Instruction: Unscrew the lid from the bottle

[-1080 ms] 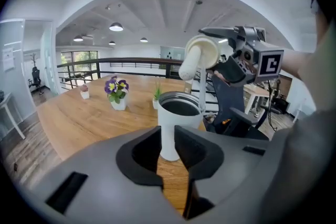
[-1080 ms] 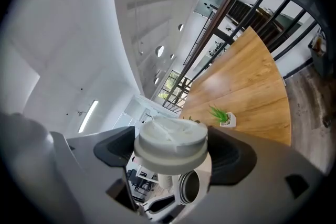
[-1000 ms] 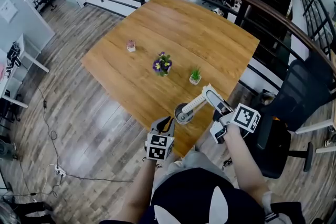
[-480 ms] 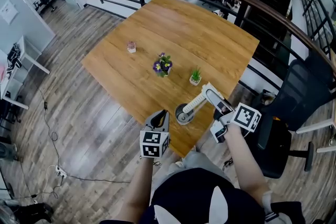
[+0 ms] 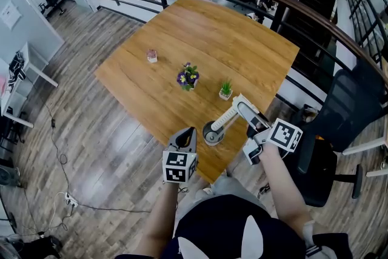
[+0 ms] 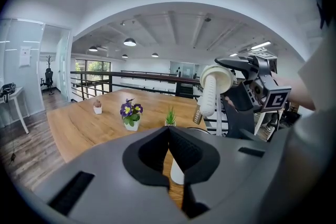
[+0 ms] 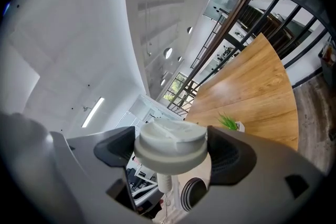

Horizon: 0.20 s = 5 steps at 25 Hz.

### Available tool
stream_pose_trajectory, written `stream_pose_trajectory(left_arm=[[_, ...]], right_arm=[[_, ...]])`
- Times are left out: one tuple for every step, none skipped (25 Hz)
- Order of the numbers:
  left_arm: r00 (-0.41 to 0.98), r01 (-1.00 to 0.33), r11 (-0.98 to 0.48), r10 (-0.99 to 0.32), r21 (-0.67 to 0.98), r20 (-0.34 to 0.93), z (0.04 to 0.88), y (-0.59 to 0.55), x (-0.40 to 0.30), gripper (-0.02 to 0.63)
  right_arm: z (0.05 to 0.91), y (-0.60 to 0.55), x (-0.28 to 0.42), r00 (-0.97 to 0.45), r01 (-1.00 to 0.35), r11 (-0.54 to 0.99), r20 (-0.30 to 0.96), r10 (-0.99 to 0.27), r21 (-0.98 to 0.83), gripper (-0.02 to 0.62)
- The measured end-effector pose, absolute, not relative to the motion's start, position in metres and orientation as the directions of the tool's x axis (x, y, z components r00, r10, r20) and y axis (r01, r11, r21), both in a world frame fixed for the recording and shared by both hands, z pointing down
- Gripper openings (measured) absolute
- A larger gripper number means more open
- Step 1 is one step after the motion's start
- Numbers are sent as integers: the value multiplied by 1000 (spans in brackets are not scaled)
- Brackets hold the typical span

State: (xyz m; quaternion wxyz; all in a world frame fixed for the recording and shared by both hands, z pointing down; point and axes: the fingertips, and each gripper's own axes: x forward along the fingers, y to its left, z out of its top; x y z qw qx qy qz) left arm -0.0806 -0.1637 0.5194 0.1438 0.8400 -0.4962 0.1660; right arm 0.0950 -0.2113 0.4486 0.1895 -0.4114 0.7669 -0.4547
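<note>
Over the near edge of the wooden table point(image 5: 242, 51), our right gripper point(image 7: 170, 152) clamps the white bottle point(image 5: 225, 120) by its broad end while our left gripper point(image 6: 169, 136) has just closed on nothing, so a careless twist could lever the bottle loose and drop it.

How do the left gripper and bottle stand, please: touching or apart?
Apart: the left gripper view shows the bottle clear above the shut left gripper.

Wooden table point(image 5: 200, 39), plank floor point(image 5: 91, 130)
</note>
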Motion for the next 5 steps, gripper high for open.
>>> stream_pose_trajectory(left_arm=[[454,-881,-467,-786,77,420,519,-163,-81,21],[454,-881,-467,-786,78,420,519,-163,-80,21],[454,-881,-467,-786,77,420,519,-163,-81,21],[453,-881,-467,-786,77,421,519,-162,-81,21],[452,-881,-466,-786,77,422,519,-161,-81,21]], right_arm=[[448,-211,95,-588,-462,247,86,-804,-852,428],[448,-211,95,-588,-466,248,88,-804,-849,428],[448,-211,95,-588,-470,251,88,-804,-846,428],[447,-211,94,-589,-474,256,87,-804,-843,428],[446,-211,94,-590,-477,261,86,-803,-839,428]])
